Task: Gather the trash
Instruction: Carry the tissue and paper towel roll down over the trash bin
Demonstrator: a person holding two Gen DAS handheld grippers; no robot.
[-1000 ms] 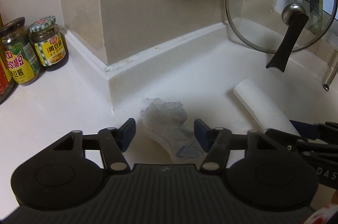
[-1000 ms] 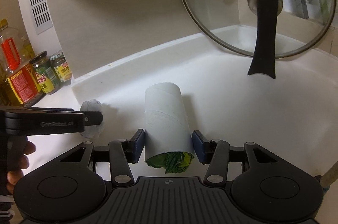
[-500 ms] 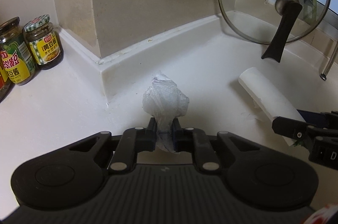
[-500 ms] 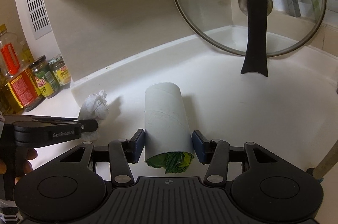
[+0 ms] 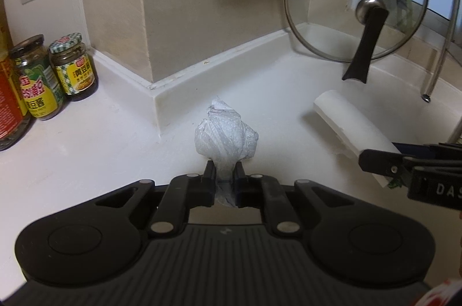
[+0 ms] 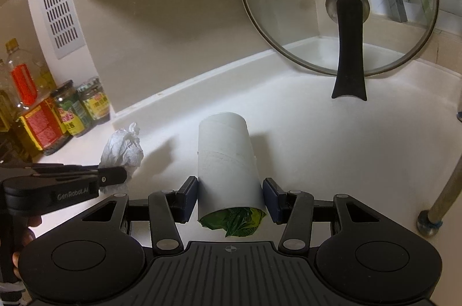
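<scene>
We see the left gripper (image 5: 224,174) clamped on a crumpled paper towel (image 5: 225,135), jaws pinched tight on its lower end — the wad juts forward over the white counter (image 5: 86,150). The right gripper (image 6: 230,192) grips a cardboard tube (image 6: 226,161) by its sides, green wrapper (image 6: 236,220) stuffed in the near end. Behind — a glass lid (image 6: 340,3) leaning in the corner, sauce jars (image 5: 57,69) on the left.

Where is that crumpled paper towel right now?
The crumpled paper towel is pinched in the left claw, above the white counter near the wall corner, left of the cardboard tube.
</scene>
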